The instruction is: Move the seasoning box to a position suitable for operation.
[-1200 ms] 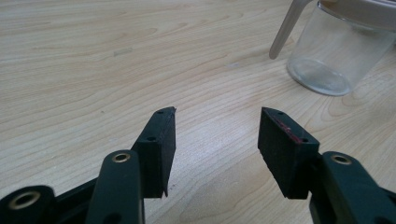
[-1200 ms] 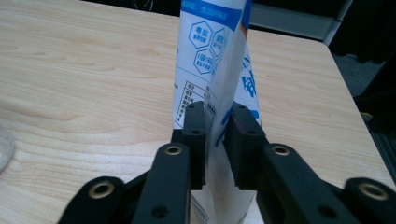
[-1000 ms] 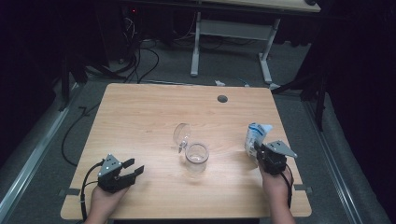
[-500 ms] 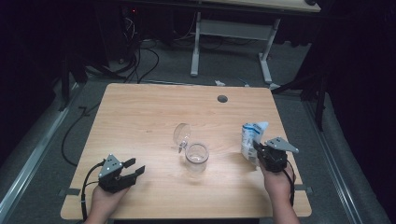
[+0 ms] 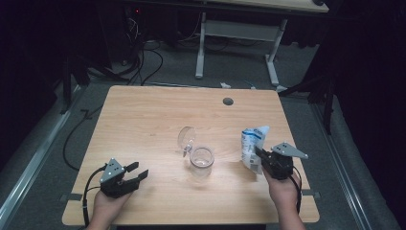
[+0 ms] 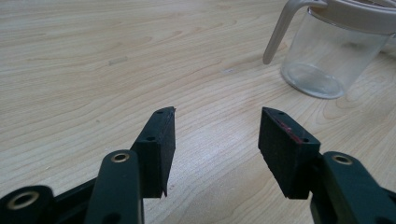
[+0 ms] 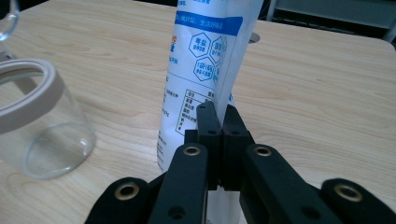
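The right tool (image 5: 259, 157) is clenched on the edge of a white and blue pouch (image 5: 250, 146), held upright at the table's (image 5: 143, 120) right side. Next, I judge, comes carrying it over the open glass jar (image 5: 201, 162) for pouring. The left tool (image 5: 136, 173) rests released, low near the front edge.

My white pouch (image 5: 251, 147) with blue print and small boxed text stands upright on the right part of the tabletop, its top slightly bent; my right tongs (image 5: 259, 154) pinch its thin edge. Well apart to its left sits the clear glass jar (image 5: 201, 162), open-mouthed, with a beige rim and handle
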Demonstrator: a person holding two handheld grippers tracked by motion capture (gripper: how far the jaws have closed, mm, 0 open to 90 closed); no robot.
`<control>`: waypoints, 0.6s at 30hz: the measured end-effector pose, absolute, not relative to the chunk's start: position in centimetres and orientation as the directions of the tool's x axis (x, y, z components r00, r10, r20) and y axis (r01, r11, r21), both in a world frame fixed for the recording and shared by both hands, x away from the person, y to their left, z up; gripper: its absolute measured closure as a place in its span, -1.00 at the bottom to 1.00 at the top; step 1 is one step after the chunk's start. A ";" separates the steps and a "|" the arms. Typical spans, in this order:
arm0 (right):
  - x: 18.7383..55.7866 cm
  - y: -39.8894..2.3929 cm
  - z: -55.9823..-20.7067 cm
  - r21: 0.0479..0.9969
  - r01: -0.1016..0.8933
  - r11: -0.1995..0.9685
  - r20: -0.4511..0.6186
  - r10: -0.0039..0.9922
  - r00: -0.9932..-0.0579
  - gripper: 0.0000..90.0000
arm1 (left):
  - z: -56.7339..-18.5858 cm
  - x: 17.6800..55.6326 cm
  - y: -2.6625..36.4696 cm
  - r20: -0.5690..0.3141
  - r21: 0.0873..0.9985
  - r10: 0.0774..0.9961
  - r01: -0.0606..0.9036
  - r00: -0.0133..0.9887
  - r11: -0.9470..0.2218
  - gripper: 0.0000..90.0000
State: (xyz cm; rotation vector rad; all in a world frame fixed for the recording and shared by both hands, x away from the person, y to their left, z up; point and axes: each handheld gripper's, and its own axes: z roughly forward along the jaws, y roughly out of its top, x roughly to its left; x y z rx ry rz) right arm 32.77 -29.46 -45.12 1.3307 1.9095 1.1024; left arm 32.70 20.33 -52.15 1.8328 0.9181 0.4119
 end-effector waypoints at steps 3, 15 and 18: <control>32.3 -29.2 -44.9 0.861 0.479 0.172 0.019 0.929 -0.369 1.00 | -52.2 32.7 20.3 -0.121 0.893 0.743 0.399 0.658 -0.209 0.04; 31.2 -27.6 -44.2 0.829 0.507 0.237 0.010 0.900 -0.437 1.00 | -52.1 32.5 19.8 -0.075 0.903 0.756 0.366 0.651 -0.225 0.02; 31.0 -27.2 -44.1 0.823 0.513 0.243 0.017 0.893 -0.450 1.00 | -52.1 32.6 19.6 -0.076 0.905 0.756 0.362 0.651 -0.221 0.02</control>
